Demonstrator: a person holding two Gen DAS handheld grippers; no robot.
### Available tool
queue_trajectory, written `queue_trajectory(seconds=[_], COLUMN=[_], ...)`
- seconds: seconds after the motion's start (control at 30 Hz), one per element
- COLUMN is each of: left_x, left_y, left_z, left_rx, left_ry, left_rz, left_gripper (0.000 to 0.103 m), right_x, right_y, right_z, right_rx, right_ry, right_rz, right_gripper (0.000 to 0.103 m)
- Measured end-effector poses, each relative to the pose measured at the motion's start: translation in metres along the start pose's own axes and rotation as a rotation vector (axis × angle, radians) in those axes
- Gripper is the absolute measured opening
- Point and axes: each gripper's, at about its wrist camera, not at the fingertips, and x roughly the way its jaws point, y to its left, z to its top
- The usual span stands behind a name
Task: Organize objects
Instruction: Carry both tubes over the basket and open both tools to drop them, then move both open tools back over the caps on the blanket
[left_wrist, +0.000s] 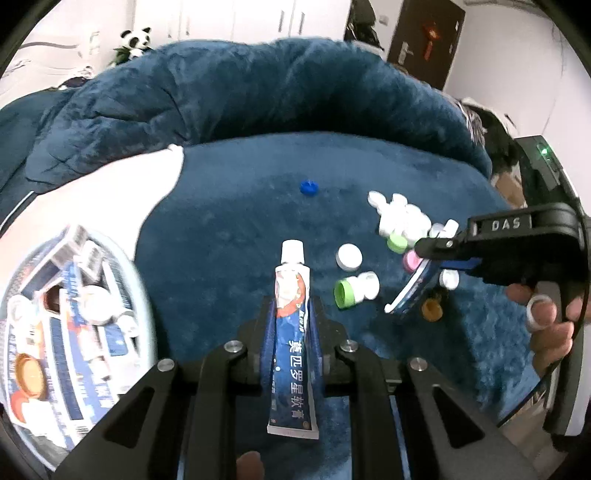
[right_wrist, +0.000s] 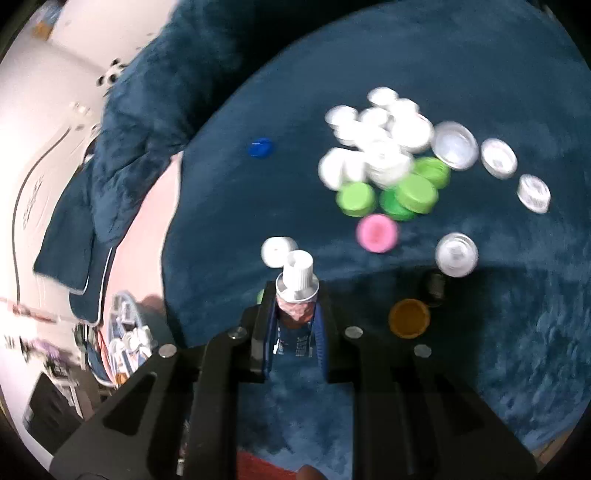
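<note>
— Both grippers are clamped on ointment tubes, right?

— Yes. Left gripper (left_wrist: 291, 314) pinches a blue tube (left_wrist: 291, 332) between its fingers, white cap (left_wrist: 293, 252) forward, crimped end back toward the camera. Its long axis runs straight along the fingers.

— Any writing on it?

— White Chinese characters run down its length; they look like 莫匹罗星软膏, though the print is small. Red-and-white artwork sits near the cap end.

— And the right one?

— Right gripper (right_wrist: 295, 314) is closed on a second tube (right_wrist: 295, 328), also cap (right_wrist: 298, 273) forward along the fingers. From the left camera that same gripper (left_wrist: 424, 258) reaches in from the right with "DAS" on its body, the person's hand (left_wrist: 546, 317) on the handle, and its tube (left_wrist: 410, 291) slanting down to the left.

— What's beyond them?

— A dark blue plush blanket (left_wrist: 240, 221) with loose bottle caps: a white pile (right_wrist: 376, 140), green ones (right_wrist: 406, 192), a pink one (right_wrist: 376, 233), an orange one (right_wrist: 409, 318), and a lone blue cap (left_wrist: 308, 187) farther off.

— Where are sorted things?

— A clear round tray (left_wrist: 144, 295) at the left holds more tubes and boxes; blur makes its labels unreadable. A panda plush (left_wrist: 136, 41) sits far back.
</note>
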Motion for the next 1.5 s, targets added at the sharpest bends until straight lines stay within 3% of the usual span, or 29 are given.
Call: queue_trajectory(seconds=[0.2, 0.43, 0.57, 0.73, 0.8, 0.87, 0.9, 0.93, 0.97, 1.13, 1.3, 1.5], left_x=[-0.043, -0.083, -0.100, -0.096, -0.085, -0.083, -0.084, -0.088, -0.089, -0.102, -0.100, -0.084], left_y=[0.050, 0.140, 0.187, 0.214, 0.218, 0.216, 0.216, 0.215, 0.213, 0.203, 0.183, 0.151], left_z=[0.009, -0.008, -0.028, -0.042, -0.044, -0.046, -0.048, -0.050, -0.049, -0.040, -0.030, -0.020], left_rx=[-0.101, -0.283, -0.391, -0.454, -0.466, -0.472, -0.476, -0.476, -0.475, -0.445, -0.378, -0.318], left_ry=[-0.071, -0.094, -0.091, -0.067, -0.039, -0.028, -0.033, -0.046, -0.057, -0.090, -0.073, -0.049], left_rz=[0.073, 0.207, 0.264, 0.252, 0.249, 0.277, 0.286, 0.295, 0.301, 0.367, 0.408, 0.386], left_gripper=[0.017, 0.017, 0.017, 0.017, 0.020, 0.047, 0.071, 0.086, 0.089, 0.098, 0.099, 0.101], right_x=[0.004, 0.043, 0.069, 0.103, 0.106, 0.106, 0.105, 0.102, 0.097, 0.074, 0.069, 0.061], right_y=[0.066, 0.178, 0.227, 0.264, 0.267, 0.266, 0.264, 0.260, 0.258, 0.238, 0.217, 0.191], right_z=[-0.012, -0.053, -0.088, -0.121, -0.124, -0.121, -0.118, -0.113, -0.109, -0.092, -0.087, -0.079], right_rx=[-0.169, -0.408, -0.561, -0.708, -0.724, -0.729, -0.709, -0.674, -0.640, -0.587, -0.626, -0.649], right_ry=[0.048, 0.205, 0.329, 0.405, 0.357, 0.306, 0.308, 0.316, 0.303, 0.184, 0.153, 0.132], right_rz=[0.065, 0.154, 0.158, 0.080, 0.090, 0.127, 0.155, 0.208, 0.254, 0.263, 0.187, 0.103], right_gripper=[0.019, 0.019, 0.019, 0.019, 0.020, 0.031, 0.063, 0.097, 0.103, 0.103, 0.103, 0.103])
